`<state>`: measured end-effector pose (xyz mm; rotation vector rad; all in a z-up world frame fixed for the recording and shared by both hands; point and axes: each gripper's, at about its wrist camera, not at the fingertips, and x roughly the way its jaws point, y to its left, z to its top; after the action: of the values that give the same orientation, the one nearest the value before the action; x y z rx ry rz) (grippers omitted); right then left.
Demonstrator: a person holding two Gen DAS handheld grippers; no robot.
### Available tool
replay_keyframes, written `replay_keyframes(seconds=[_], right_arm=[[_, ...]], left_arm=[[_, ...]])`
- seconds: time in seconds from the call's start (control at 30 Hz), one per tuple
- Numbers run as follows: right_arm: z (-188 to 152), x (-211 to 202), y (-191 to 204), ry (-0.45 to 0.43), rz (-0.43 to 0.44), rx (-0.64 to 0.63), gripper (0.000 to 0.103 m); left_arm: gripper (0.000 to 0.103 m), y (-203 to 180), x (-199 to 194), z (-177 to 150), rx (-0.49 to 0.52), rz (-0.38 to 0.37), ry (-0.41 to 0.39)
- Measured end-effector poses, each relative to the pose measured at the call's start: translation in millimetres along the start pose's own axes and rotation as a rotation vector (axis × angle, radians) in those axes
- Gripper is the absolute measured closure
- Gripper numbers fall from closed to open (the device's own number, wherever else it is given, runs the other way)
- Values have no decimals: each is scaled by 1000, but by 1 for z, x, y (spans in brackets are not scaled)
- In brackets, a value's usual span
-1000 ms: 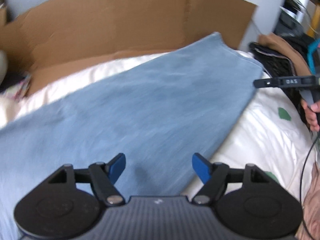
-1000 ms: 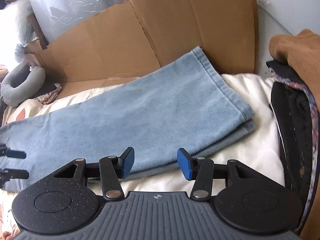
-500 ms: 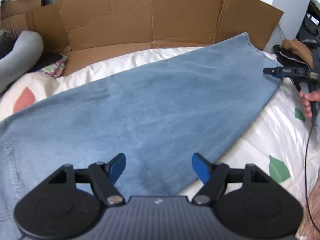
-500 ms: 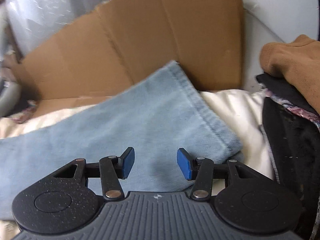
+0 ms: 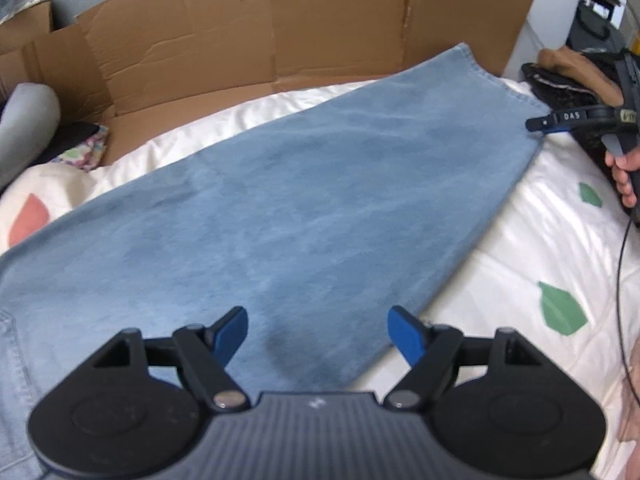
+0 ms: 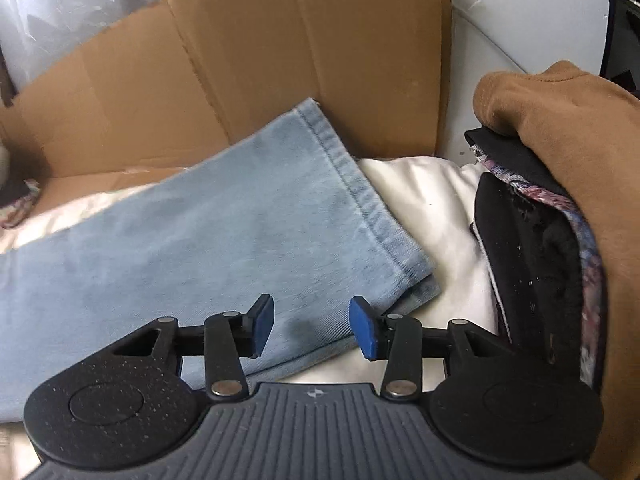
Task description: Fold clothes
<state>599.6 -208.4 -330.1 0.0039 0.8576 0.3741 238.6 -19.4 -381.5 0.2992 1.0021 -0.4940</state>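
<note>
Left wrist view: left tongs stand wide open, holding nothing, above the near edge of the jeans. The jeans lie flat across the bed, with the leg hem reaching the cardboard at the far side. The right tongs show at the hem corner, gripped by a hand.

Right wrist view: right tongs are partly open and empty, over the stacked hem corner of the jeans. A clothes pile lies just beside, to the right.
</note>
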Motion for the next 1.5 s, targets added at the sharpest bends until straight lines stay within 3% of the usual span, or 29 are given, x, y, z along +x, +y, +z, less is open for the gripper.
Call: replay_keyframes(seconds=[0.17, 0.57, 0.8, 0.97, 1.17, 1.5], right_arm=[[-8, -18, 22, -3, 12, -29, 49], [-20, -57, 83, -1, 36, -126, 49], [-38, -71, 105, 12, 40, -116, 49], [-53, -67, 114, 48, 48, -87, 49], [-67, -58, 127, 96, 64, -88, 49], [-82, -46, 150, 132, 126, -138, 49]], left_arm=[[11, -16, 2, -12, 81, -31, -57], [11, -15, 15, -44, 88, 40, -91], [9, -13, 23, -47, 79, 110, -94], [4, -21, 34, -50, 147, 164, -87], [0, -31, 45, -48, 149, 232, -103], [7, -28, 22, -49, 110, 286, -179]])
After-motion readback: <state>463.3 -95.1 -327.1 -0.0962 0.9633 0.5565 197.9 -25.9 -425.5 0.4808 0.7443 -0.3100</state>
